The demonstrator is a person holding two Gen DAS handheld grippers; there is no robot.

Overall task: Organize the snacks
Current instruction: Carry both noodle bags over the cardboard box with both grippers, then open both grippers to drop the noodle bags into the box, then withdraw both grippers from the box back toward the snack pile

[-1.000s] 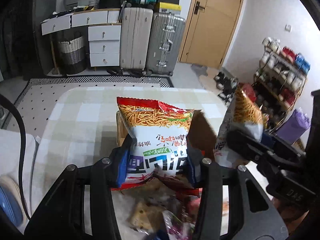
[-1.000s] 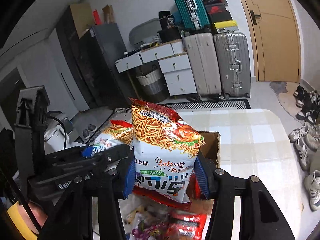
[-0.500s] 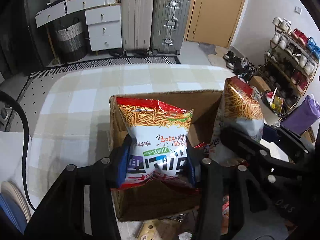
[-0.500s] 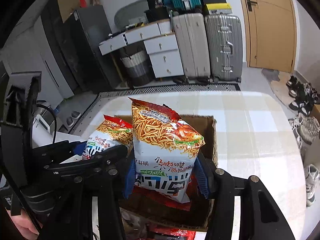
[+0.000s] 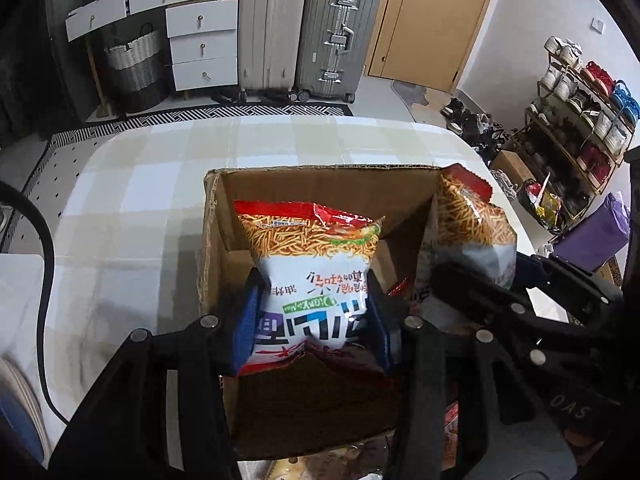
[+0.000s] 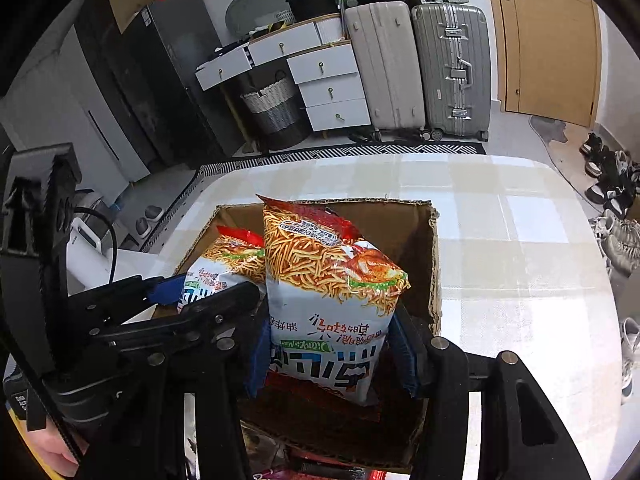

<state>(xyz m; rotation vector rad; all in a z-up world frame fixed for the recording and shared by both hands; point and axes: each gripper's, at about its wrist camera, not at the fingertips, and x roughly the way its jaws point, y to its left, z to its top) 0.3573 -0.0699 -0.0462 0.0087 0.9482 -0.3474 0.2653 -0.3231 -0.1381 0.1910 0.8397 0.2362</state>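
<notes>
Each gripper holds a white-and-red bag of noodle snacks over an open cardboard box [image 5: 212,240] [image 6: 434,248] on a checked table. My left gripper [image 5: 314,324] is shut on one snack bag [image 5: 312,264], its blue pads pressing the bag's lower sides. In the right wrist view my right gripper [image 6: 332,350] is shut on the other snack bag [image 6: 328,280] in the same way. Both bags hang inside the box mouth, side by side. The right gripper's bag [image 5: 468,232] shows at the right of the left view; the left gripper's bag [image 6: 224,264] shows at the left of the right view.
Loose snack packets [image 6: 320,470] lie on the table in front of the box. The checked tablecloth [image 6: 520,240] spreads right of and behind the box. Suitcases [image 5: 304,28], a drawer unit [image 5: 200,44] and a shoe rack [image 5: 580,96] stand on the floor beyond.
Both grippers have come down and forward with their bags. The box, mostly hidden behind the bags a second ago, now lies open beneath them, and the loose packets have slid to the bottom edge.
</notes>
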